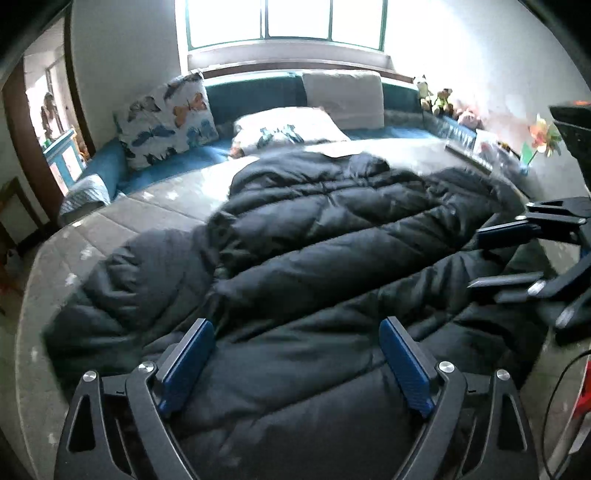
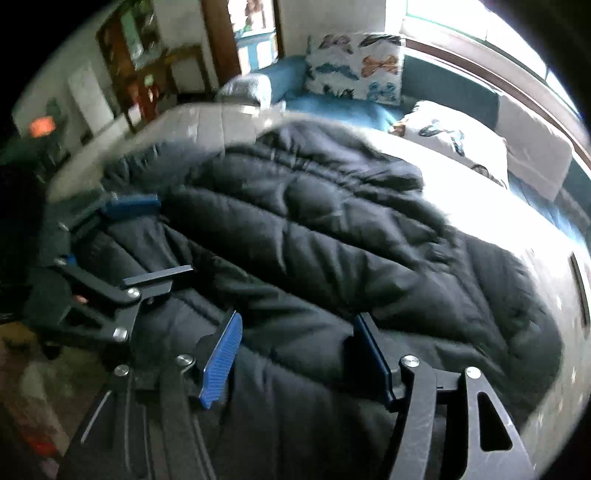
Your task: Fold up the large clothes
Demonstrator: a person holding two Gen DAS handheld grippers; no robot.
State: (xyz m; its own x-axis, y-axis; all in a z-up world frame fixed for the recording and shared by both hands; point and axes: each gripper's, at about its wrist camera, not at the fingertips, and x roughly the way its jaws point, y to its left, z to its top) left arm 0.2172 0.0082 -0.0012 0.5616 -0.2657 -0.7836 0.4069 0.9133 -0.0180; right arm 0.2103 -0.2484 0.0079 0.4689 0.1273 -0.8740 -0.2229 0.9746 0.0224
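A black puffer jacket point(image 1: 314, 229) lies spread across the grey mattress point(image 1: 110, 229), its quilted bands running crosswise. My left gripper point(image 1: 297, 325) hangs over the jacket's near edge, blue pads wide apart and pressing on nothing. To its right, my right gripper point(image 1: 474, 260) reaches in sideways over the jacket's right part, also open. In the right wrist view the jacket point(image 2: 314, 221) fills the middle, my right gripper point(image 2: 298, 319) stands open above the fabric, and my left gripper point(image 2: 171, 236) shows at the left, open, by the mattress point(image 2: 207, 122).
Butterfly pillows point(image 1: 170, 118) and a white cushion point(image 1: 343, 98) rest against the teal headboard under a bright window point(image 1: 288, 22). Soft toys point(image 1: 439, 99) and a paper flower point(image 1: 543, 138) line the right ledge. A doorway point(image 1: 48, 122) opens at the left. A cable point(image 1: 557, 387) hangs at the lower right.
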